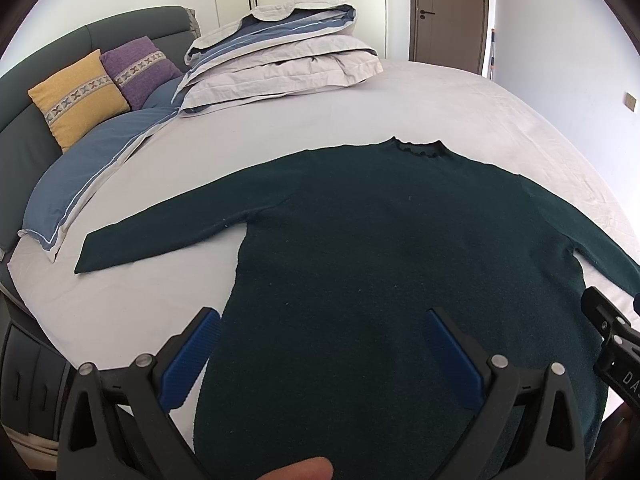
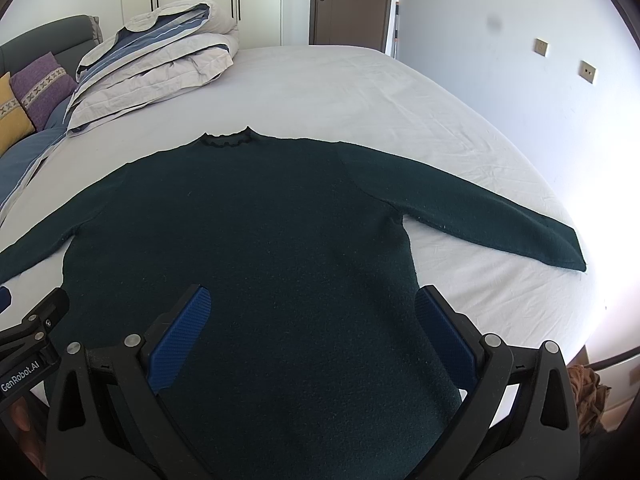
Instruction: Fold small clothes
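A dark green sweater (image 1: 380, 240) is lying flat on the bed (image 1: 440, 100), front panel spread, collar (image 1: 418, 148) pointing away from both cameras. Both sleeves are extending outward: the left sleeve (image 1: 160, 236) toward the blue pillow (image 1: 88, 168), the right sleeve (image 2: 480, 208) toward the wall side of the bed.

The left tongs (image 1: 320, 354) are standing wide open above the lower body of the sweater, holding nothing. The left finger (image 1: 192, 356) is showing over the sweater's left edge, the other over the fabric. Contact with the cloth cannot be confirmed.

The right tongs (image 2: 316, 334) are also spread wide and gripping nothing, hovering over the lower right half of the sweater; its right finger (image 2: 444, 336) is sitting at the garment's right side seam.

A folded duvet (image 1: 280, 60) is resting near the headboard (image 1: 40, 92), beside a yellow cushion (image 1: 76, 96) and a purple cushion (image 1: 140, 68).
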Tool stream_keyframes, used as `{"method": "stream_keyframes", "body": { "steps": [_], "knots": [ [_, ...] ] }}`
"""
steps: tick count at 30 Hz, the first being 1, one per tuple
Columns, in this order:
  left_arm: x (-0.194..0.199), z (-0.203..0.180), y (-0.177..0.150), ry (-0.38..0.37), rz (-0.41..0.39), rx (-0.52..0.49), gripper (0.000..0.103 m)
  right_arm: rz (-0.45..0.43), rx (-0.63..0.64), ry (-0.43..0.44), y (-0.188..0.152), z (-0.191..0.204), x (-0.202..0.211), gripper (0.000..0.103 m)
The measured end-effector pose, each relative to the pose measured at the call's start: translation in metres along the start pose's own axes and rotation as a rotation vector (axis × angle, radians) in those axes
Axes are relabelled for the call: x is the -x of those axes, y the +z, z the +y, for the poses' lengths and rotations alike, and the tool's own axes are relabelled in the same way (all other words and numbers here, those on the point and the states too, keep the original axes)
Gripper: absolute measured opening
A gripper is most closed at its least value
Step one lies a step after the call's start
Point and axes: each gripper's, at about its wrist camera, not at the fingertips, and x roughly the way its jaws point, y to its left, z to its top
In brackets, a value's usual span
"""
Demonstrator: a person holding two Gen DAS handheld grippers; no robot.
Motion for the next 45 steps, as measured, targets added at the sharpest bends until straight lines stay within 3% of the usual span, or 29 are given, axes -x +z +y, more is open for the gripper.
{"method": "stream_keyframes", "body": {
  "steps": [30,38,42,45],
  "knots": [
    [0.0023,0.0000,0.0018,-0.020,-0.011,-0.003,0.103,0.001,0.006,-0.005,0.0025,0.0075,0.0009,0.103],
    [0.0066,-0.0026,0.0023,0.030,-0.060,-0.014,0.103,0.001,0.006,-0.006,0.0019,0.0096,0.0015,0.103],
    [0.0065,0.0039,0.0008,-0.028,-0.076,0.010,0.103,0.001,-0.003,-0.003,0.0008,0.0100,0.0006,0.103],
    [-0.0025,0.0063,0.0015,-0.086,-0.035,0.025,0.103,0.000,-0.016,0.001,0.0016,0.0065,-0.0016,0.103]
  ]
}}
